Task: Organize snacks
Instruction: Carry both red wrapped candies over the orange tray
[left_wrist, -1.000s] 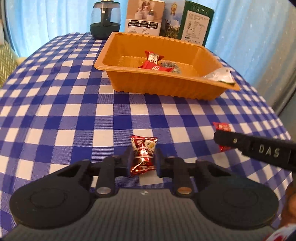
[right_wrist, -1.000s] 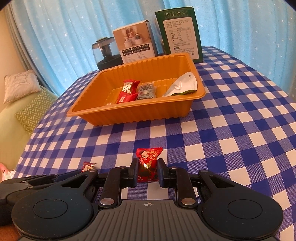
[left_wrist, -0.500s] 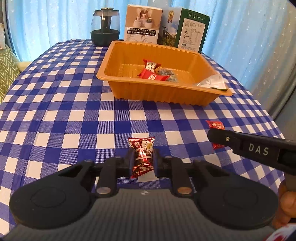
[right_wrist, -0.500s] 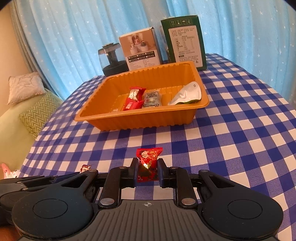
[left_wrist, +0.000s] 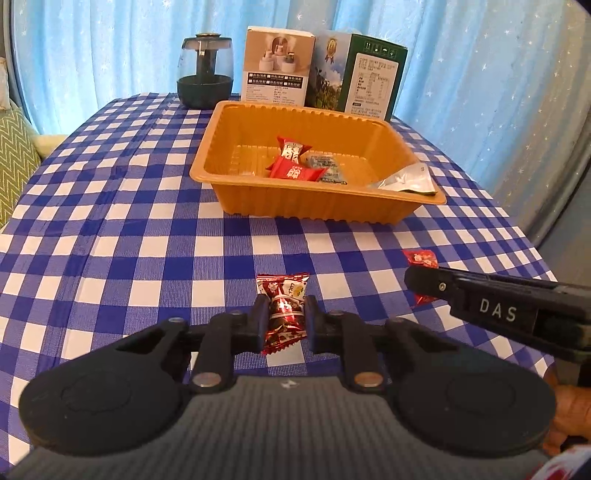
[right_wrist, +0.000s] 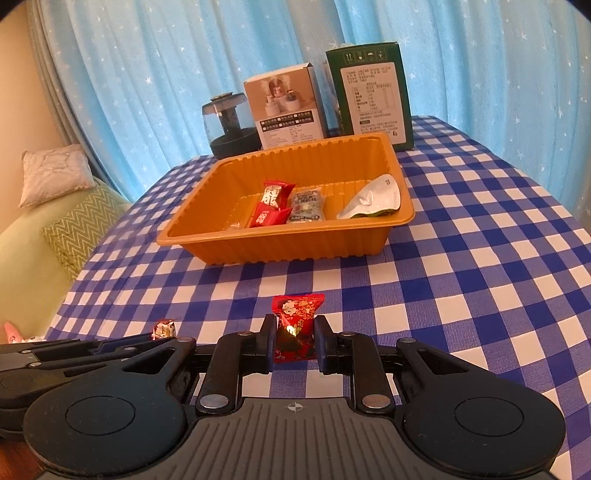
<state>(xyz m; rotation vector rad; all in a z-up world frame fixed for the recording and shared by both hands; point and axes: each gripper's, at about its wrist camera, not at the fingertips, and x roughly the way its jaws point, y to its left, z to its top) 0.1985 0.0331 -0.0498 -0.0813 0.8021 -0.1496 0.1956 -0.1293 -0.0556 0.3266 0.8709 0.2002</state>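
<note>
two candies gripped above the checked cloth

left wrist view: we see the left gripper (left_wrist: 284, 319) clamped on a dark red candy (left_wrist: 282, 314), the orange tray (left_wrist: 314, 212) beyond.

right wrist view: our right gripper (right_wrist: 294, 341) pinches a bright red candy (right_wrist: 295, 325) short of the tray.

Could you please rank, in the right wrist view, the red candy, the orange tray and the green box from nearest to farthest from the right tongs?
1. Red candy, clamped between the right tongs.
2. Orange tray, mid-table ahead.
3. Green box, behind the tray, right.
</note>
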